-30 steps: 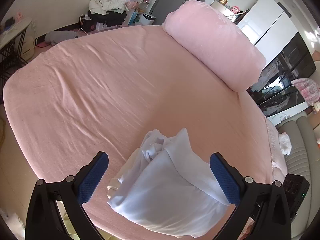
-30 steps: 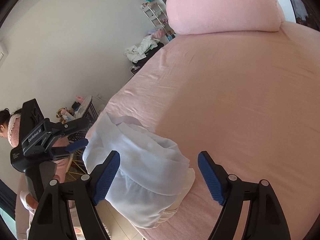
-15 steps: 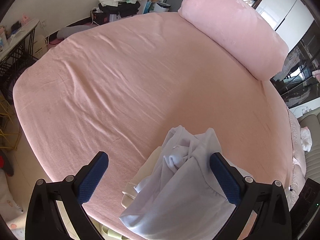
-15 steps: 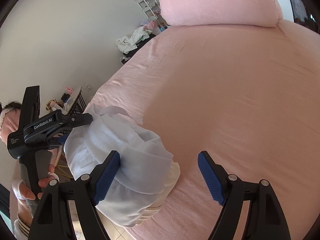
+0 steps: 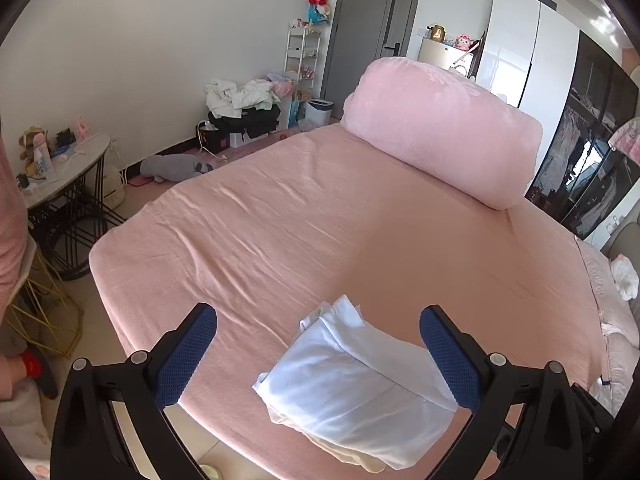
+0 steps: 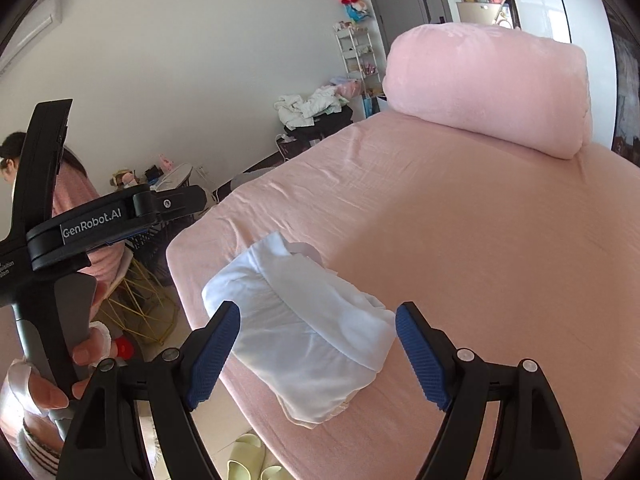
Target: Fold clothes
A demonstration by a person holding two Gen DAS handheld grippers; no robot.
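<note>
With the folded white garment (image 5: 352, 392) lying on the pink bed (image 5: 320, 232), I judge folding done; both my grippers (image 5: 318, 356) (image 6: 318, 350) stand wide, empty.

Folded white cloth bundle (image 5: 356, 384) on pink-sheeted bed (image 5: 320, 232) (near edge); rolled pink plush blanket (image 5: 440, 132) at far end.

Ahead of both grippers the bed (image 5: 304, 232) lies bare and open up to the rolled quilt (image 5: 440, 128), which blocks its far end. Just below the jaws a folded garment (image 5: 356, 384) sits on the near edge. A side table (image 5: 64, 184) crowds the left.
</note>
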